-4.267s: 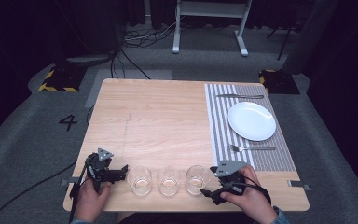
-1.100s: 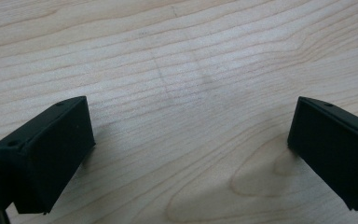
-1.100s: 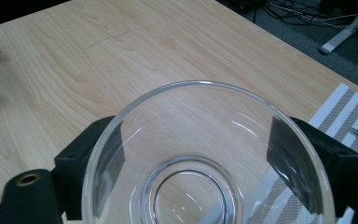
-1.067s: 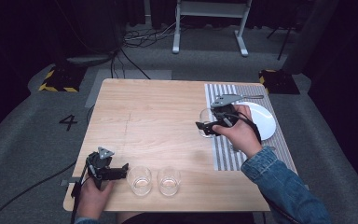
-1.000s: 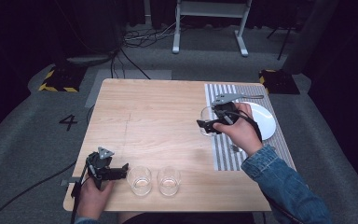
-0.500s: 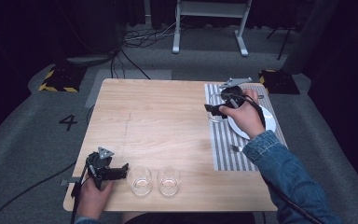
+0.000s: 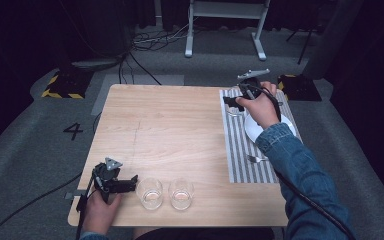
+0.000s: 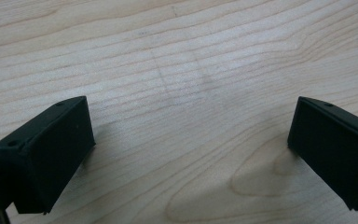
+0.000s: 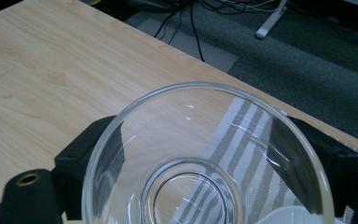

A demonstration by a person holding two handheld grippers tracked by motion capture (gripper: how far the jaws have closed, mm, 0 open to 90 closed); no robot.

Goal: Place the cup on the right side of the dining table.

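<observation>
Pinching a glass (image 9: 205, 172), right gripper (image 7: 236, 102); left gripper (image 7: 125, 185) spread; floor numeral "4" (image 7: 73, 131).

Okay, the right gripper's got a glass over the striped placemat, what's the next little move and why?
Probably lower the glass straight down onto the striped placemat beside the white plate, then open. The right gripper grips it by the mat's far corner, and whether it already touches the mat can't be told.

A person at a wooden table wears a blue denim sleeve (image 7: 300, 175) on the right arm, at five o'clock in the high view. Each hand carries a black two-jaw tool, the right gripper (image 7: 231, 101) and left gripper (image 7: 130, 183), each topped by a grey three-cornered plate and trailing a dark cable. The jaws are matte black blocks with small screw holes.
</observation>
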